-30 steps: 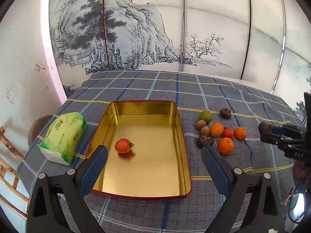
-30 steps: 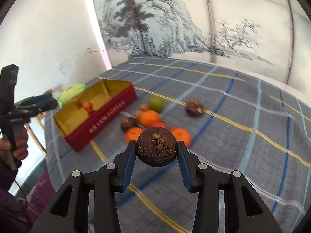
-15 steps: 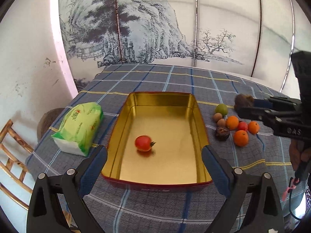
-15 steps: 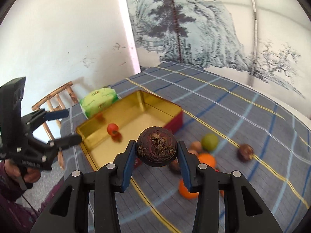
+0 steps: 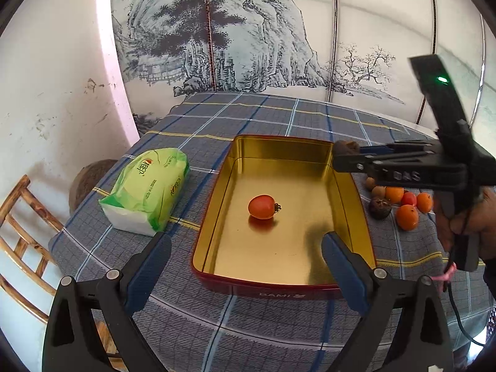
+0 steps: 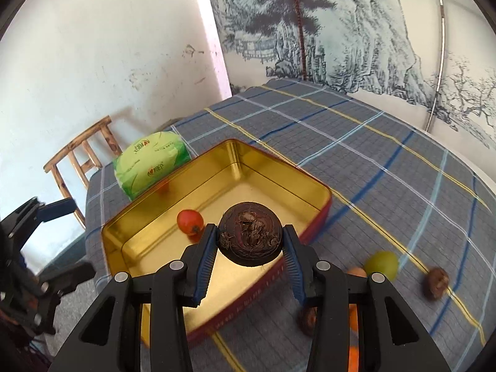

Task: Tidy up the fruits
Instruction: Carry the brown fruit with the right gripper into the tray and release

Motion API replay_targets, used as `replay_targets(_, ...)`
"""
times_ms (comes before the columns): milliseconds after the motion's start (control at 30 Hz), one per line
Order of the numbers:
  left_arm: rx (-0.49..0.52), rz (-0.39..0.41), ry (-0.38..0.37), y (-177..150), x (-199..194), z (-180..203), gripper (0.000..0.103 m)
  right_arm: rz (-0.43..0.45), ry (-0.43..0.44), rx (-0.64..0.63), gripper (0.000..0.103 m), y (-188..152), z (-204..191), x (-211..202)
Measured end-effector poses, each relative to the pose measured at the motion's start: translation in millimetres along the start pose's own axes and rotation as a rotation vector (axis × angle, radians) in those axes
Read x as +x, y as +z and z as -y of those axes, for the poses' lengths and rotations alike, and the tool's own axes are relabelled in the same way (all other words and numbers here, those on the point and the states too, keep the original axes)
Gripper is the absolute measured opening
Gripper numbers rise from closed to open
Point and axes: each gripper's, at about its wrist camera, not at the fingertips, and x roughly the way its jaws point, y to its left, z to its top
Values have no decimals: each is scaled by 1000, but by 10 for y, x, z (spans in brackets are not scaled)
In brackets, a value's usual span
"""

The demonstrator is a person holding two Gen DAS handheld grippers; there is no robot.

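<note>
Tissue pack (image 5: pixel 148 186) beside tin (image 5: pixel 217 204); tomato (image 5: pixel 262 206) inside.

A painted landscape screen (image 5: pixel 248 46) stands behind the plaid-clothed table (image 5: pixel 279 114), beside a scuffed white wall (image 6: pixel 108 46) and wooden chair (image 6: pixel 83 152).

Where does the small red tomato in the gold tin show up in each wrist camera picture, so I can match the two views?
Left wrist view: the red tomato lies near the middle of the gold tin, centre of the picture.
Right wrist view: the tomato sits left of centre, just left of the dark brown fruit clamped in the right gripper.
Shared landmark: the green tissue pack beside the tin.
</note>
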Motion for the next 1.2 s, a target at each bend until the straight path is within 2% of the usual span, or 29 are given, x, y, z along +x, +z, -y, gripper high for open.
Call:
replay_targets(567, 7, -10, 21, -45, 66, -61, 101, -115, -15, 73, 44, 242, 11, 629)
replay_targets(1200, 22, -19, 54, -114, 142, -100, 101, -151, -32, 116, 44, 347, -47, 859)
